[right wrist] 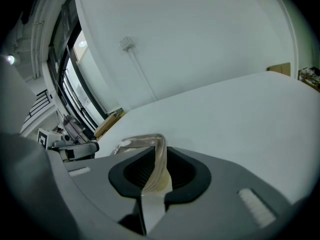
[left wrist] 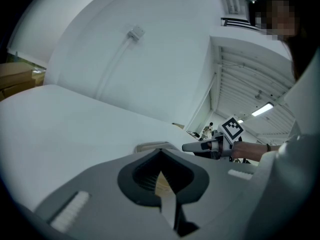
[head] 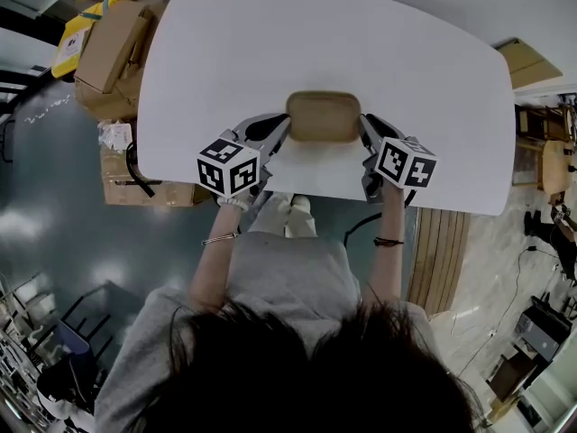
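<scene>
A tan, shallow rectangular tray [head: 323, 116] with rounded corners lies near the front edge of the white table [head: 270, 34]. My left gripper [head: 285, 130] is shut on its left rim, and my right gripper [head: 363, 126] is shut on its right rim. In the left gripper view the gripper [left wrist: 161, 178] pinches a thin tan edge, with the tray [left wrist: 151, 146] just beyond and the right gripper [left wrist: 201, 147] across from it. In the right gripper view the gripper [right wrist: 158, 170] clamps the tray's glossy rim [right wrist: 145, 140]. The left gripper [right wrist: 76, 146] shows at the far left.
Cardboard boxes [head: 115, 48] and a yellow item [head: 69, 41] are stacked off the table's left edge, with another box [head: 135, 186] lower down. A cardboard piece [head: 528, 61] sits past the right edge. The person's legs [head: 287, 215] are right at the table's front edge.
</scene>
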{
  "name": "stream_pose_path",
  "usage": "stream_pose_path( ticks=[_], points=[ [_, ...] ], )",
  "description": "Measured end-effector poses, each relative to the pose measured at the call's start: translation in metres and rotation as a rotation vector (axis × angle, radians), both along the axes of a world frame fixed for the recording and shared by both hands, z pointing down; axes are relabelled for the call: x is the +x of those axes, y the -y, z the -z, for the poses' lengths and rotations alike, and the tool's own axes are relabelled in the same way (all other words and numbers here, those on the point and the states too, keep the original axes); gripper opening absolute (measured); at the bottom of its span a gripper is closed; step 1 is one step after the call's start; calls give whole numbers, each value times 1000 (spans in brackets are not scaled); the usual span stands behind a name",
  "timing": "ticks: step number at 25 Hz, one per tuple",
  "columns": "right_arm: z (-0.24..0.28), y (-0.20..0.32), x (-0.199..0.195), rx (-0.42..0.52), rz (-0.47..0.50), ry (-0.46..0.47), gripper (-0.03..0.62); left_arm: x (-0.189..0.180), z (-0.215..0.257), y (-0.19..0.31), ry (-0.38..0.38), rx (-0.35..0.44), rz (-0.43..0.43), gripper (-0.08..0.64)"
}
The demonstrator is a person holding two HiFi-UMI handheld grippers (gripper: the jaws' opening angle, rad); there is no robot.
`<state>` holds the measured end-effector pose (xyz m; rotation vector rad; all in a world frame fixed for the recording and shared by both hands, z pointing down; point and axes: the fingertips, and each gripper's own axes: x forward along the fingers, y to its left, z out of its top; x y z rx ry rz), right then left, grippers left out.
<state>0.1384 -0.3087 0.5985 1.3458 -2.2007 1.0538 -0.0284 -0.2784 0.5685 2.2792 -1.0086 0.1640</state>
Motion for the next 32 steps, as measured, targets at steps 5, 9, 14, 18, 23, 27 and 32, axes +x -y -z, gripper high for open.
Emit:
stream_pose_path(
  ticks=[5,9,14,18,23,27,32],
  points=[
    [-7,-1,-1,-18,-18,0,87,-4,-2,-2,0,-4,6,-6],
    [-11,-1,1,-26,-33,0,84,-4,-2,-2,-3,-6,10,-6],
    [-11,-1,0,-30,-49,-1,66,-8,0,-1,-2,-5,16,-6],
    [-15,-1,1,-39,-75,-4,57,-10,-2,0,-3,-4,16,-6],
    [-14,0,4,-31,-106,-10,52,-8,0,0,-4,-2,16,-5],
    [-11,0,4,-28,-140,-15,44,-10,2,0,-5,2,19,-5],
    [-9,0,5,-22,-160,-26,35,-12,5,0,-8,9,20,-6]
  ],
)
